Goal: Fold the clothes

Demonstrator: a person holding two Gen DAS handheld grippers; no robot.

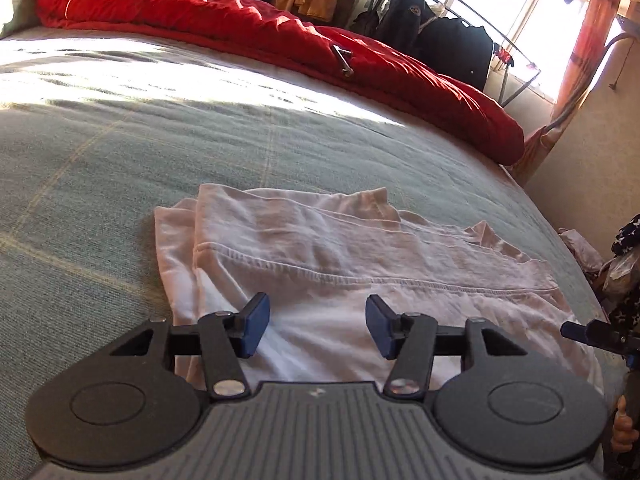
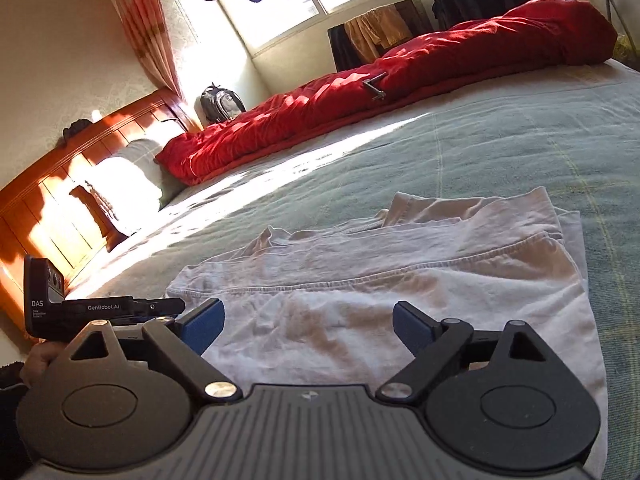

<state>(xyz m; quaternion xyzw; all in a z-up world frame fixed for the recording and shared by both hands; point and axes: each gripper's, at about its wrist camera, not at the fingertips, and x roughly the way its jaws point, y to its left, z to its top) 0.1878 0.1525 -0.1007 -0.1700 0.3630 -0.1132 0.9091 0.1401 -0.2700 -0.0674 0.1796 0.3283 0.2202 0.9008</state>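
Here the white shirt point(image 1: 320, 264) lies partly folded at mid-frame on the green bed point(image 1: 120, 140); left gripper point(image 1: 318, 330) and right gripper point(image 2: 308, 326) hover spread, empty. Probably another fold follows, needing an edge pinched.

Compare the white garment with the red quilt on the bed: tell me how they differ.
The white garment lies flat and partly folded, a stitched hem across it; the red quilt is bunched into a long, puffy roll. The garment is near, right below both open tongs; the quilt runs along the bed's far edge. The garment looks thin, the quilt thick. Both rest on the green blanket, and neither is gripped.
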